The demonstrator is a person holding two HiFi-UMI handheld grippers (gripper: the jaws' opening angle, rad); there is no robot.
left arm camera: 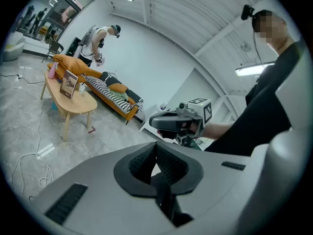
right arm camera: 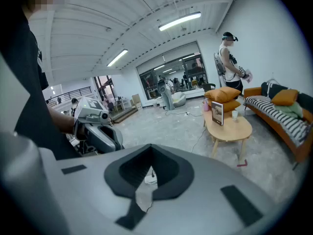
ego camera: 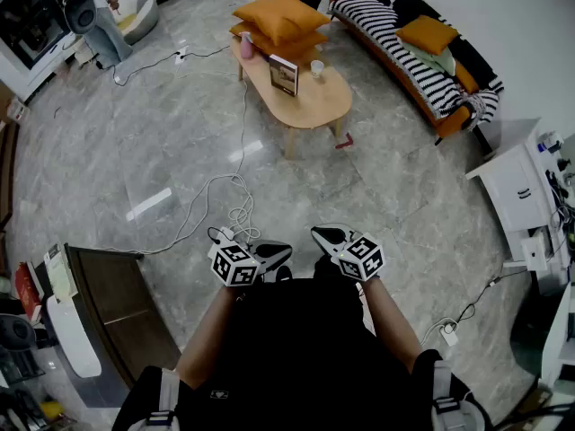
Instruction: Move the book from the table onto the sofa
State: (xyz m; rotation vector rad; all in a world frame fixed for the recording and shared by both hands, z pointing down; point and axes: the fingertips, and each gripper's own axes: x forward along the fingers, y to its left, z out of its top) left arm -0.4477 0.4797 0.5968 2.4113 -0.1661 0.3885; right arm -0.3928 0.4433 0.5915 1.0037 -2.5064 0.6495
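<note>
The book [ego camera: 284,74] stands upright on the oval wooden table [ego camera: 310,106] far across the room; the orange sofa [ego camera: 409,48] with a striped cover lies beyond it to the right. Both grippers hang close to my body, well short of the table. My left gripper [ego camera: 272,253] is shut and holds nothing, and so is my right gripper [ego camera: 329,237]. In the left gripper view its jaws [left arm camera: 157,166] are closed, with the book [left arm camera: 69,84], table [left arm camera: 74,106] and sofa [left arm camera: 111,95] at the far left. The right gripper view shows closed jaws [right arm camera: 148,173], the book [right arm camera: 217,113], table [right arm camera: 230,128] and sofa [right arm camera: 286,115].
A white cup [ego camera: 317,67], a pink bottle [ego camera: 246,45] and orange cushions [ego camera: 280,21] share the table. A person [right arm camera: 229,58] stands by the sofa's far end. Cables [ego camera: 225,205] trail over the floor ahead. A white cabinet [ego camera: 517,182] stands right, a dark cabinet [ego camera: 112,299] left.
</note>
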